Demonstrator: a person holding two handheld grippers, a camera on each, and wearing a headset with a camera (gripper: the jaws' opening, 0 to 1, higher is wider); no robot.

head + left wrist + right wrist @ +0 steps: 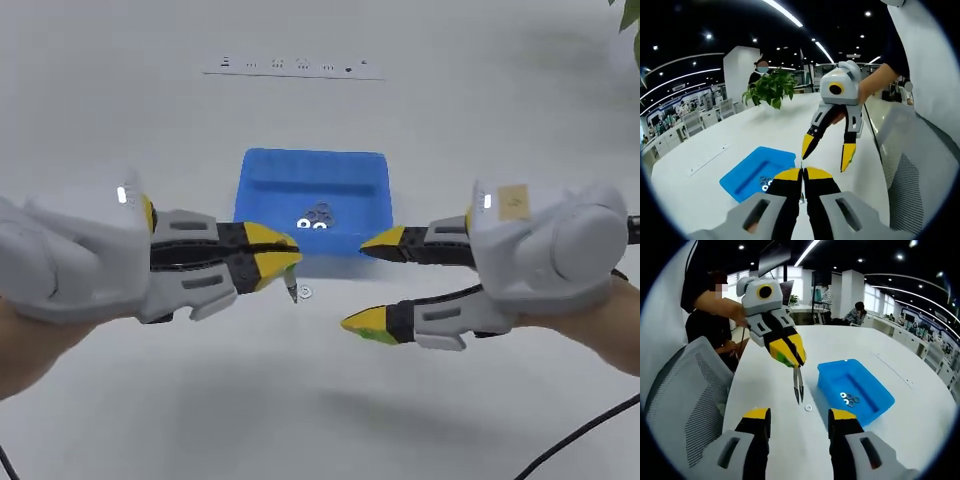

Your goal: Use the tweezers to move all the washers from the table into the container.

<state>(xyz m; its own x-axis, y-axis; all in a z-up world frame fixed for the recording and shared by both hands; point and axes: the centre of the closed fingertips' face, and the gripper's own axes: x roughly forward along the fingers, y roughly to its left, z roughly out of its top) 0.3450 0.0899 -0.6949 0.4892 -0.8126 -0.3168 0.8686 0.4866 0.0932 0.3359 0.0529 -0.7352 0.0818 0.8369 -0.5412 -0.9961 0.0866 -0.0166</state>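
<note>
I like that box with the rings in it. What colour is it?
Bright blue container, clearest in the right gripper view.

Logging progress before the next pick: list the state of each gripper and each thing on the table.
left gripper, shut on the tweezers.
right gripper, open, empty.
tweezers, held tips-down, just beside the loose washer, not gripping it.
loose washer, flat on the table, outside the container.
container, open, holding several washers.
</note>
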